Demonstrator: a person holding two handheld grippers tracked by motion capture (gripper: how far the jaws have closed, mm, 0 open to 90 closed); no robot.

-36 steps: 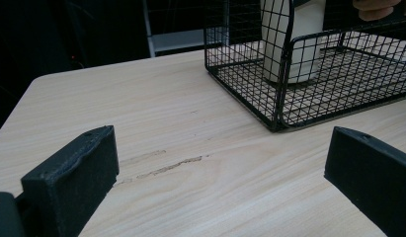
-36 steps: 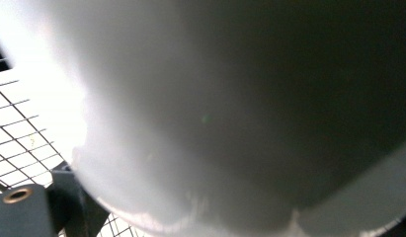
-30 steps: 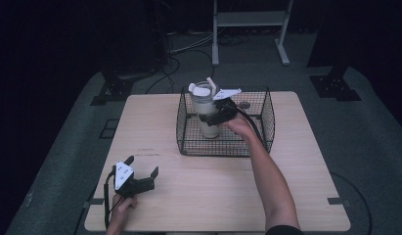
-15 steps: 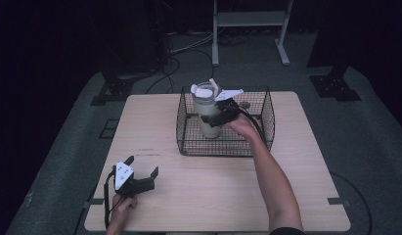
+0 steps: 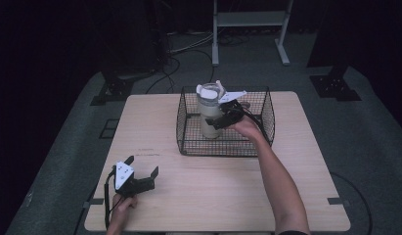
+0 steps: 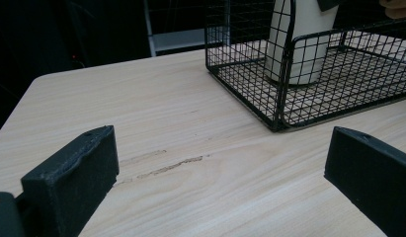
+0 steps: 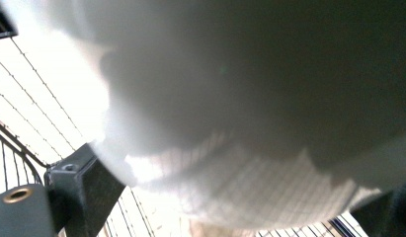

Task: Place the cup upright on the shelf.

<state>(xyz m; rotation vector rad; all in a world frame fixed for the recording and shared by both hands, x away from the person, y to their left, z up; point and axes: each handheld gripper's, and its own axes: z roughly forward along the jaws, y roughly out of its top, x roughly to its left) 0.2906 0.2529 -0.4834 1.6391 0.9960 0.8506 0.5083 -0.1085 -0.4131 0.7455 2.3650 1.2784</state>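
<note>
The tumbler (image 5: 209, 115) is cream-white with a pale lid. The basket (image 5: 223, 146) around it is black wire in a fine square grid. The table (image 5: 213, 186) is light wood with faint grain streaks. Both grippers have black jaws; the left gripper (image 5: 140, 172) carries a white plate.

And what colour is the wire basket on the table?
The wire basket is black, a square mesh; the left gripper view shows it best.

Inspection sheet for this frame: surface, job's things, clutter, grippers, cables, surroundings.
Surface: light wooden table, a scuff mark in front of the left jaws.
Job's things: cream tumbler upright inside black wire basket.
Clutter: nothing seen.
Grippers: right gripper closed on the tumbler in the basket; left gripper open, resting near the table's front left corner.
Cables: black cables on the floor behind.
Surroundings: dark room, grey floor mat, metal stand.
</note>
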